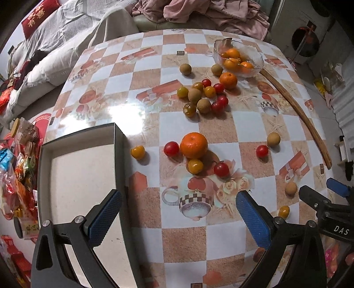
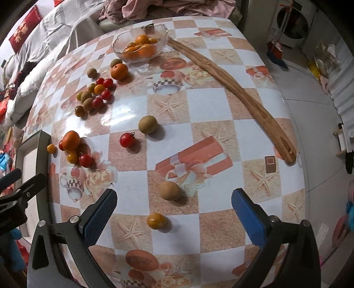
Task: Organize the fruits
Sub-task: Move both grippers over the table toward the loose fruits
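Note:
Fruits lie scattered on a checked table. A glass bowl holds oranges; it also shows in the right wrist view. An orange sits mid-table with red and yellow cherry tomatoes around it. A cluster of tomatoes and brown longans lies near the bowl. An empty open box stands at the left. My left gripper is open and empty above the table, by the box. My right gripper is open and empty over a yellow tomato and a longan.
A long wooden stick lies along the table's right side. Snack packets are piled left of the box. A sofa with clothes stands behind the table. The table edge drops to the floor at the right.

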